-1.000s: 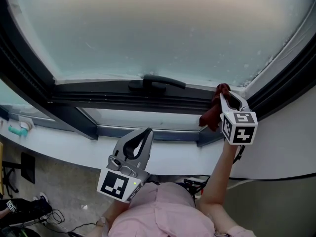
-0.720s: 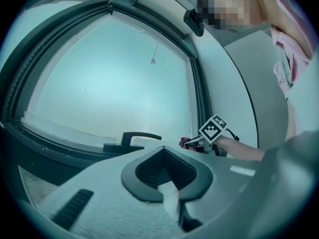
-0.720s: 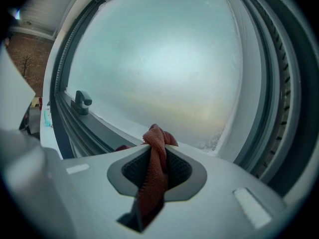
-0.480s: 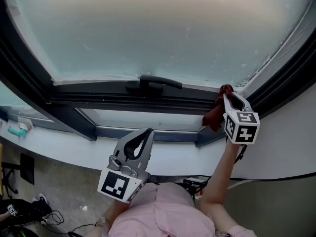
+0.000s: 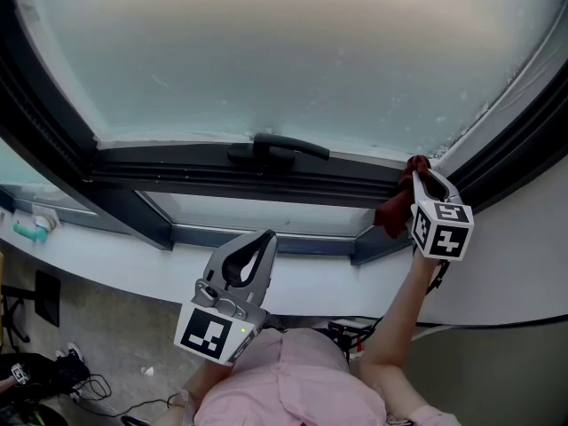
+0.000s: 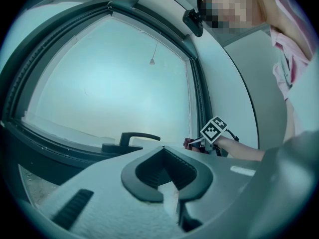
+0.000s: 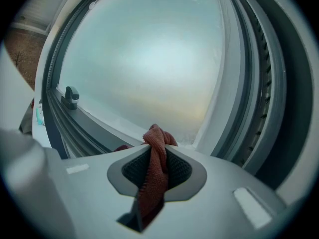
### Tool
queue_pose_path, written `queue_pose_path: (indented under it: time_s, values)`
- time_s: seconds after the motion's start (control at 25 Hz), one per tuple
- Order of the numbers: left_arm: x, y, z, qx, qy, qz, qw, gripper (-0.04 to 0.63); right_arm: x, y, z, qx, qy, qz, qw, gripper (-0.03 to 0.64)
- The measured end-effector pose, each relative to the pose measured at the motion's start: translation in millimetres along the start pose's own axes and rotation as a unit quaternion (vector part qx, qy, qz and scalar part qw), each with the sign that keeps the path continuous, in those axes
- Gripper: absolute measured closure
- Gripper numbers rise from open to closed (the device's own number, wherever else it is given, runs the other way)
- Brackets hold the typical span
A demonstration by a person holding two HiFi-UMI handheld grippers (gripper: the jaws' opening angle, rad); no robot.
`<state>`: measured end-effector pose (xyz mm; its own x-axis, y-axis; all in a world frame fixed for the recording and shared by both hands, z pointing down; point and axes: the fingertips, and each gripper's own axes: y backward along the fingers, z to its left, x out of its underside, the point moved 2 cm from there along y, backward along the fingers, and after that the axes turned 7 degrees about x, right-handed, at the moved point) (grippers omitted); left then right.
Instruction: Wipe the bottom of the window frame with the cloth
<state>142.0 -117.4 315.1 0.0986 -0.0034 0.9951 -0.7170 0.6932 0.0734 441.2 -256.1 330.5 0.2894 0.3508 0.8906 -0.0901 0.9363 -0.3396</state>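
Observation:
A dark red cloth [image 5: 393, 207] is pinched in my right gripper [image 5: 421, 169], which is shut on it. Its bunched end [image 7: 156, 136] presses on the dark bottom window frame [image 5: 177, 162] at the right corner, where the frame meets the side post. The cloth's tail [image 7: 152, 188] hangs back between the jaws. My left gripper [image 5: 264, 237] hangs low in front of the sill, apart from the frame, shut with nothing in it. The left gripper view shows its closed pads [image 6: 149, 176] and, far off, the right gripper [image 6: 198, 142] with the cloth [image 6: 188, 143].
A black window handle [image 5: 280, 147] lies flat on the bottom frame near the middle. Frosted glass [image 5: 284, 51] fills the pane above. A white sill [image 5: 106, 260] runs below, with a teal object [image 5: 31, 232] at the far left. A white wall [image 5: 524, 256] flanks the right.
My right gripper has slid to the right along the bottom frame with the cloth, into the right corner. The left gripper has stayed put.

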Motion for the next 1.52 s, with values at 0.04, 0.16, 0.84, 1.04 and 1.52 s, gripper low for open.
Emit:
queue_pose_path:
  time_s: [0.04, 0.16, 0.84, 1.04, 1.52]
  values:
    - [0, 1, 0, -0.001, 0.0, 0.0, 1.0, 0.598, 1, 0, -3, 0.005, 0.002, 0.002, 1.0, 0.551]
    - [1, 2, 0, -0.005, 0.0, 0.0, 1.0, 0.598, 3, -1, -9, 0.013, 0.006, 0.009, 1.0, 0.551]
    - [-3, 23, -9, -0.019, -0.01, -0.011, 0.9997, 0.598, -2, 8, -9, 0.01, -0.018, -0.034, 0.999, 0.548]
    - [-7, 43, 0, -0.027, -0.021, -0.004, 0.9994, 0.598, -40, 72, 31, -0.057, -0.117, -0.18, 0.975, 0.551]
    - [-15, 114, 48, -0.063, -0.017, 0.004, 0.9978, 0.597, -78, 68, 244, -0.188, 0.007, -0.158, 0.97, 0.549]
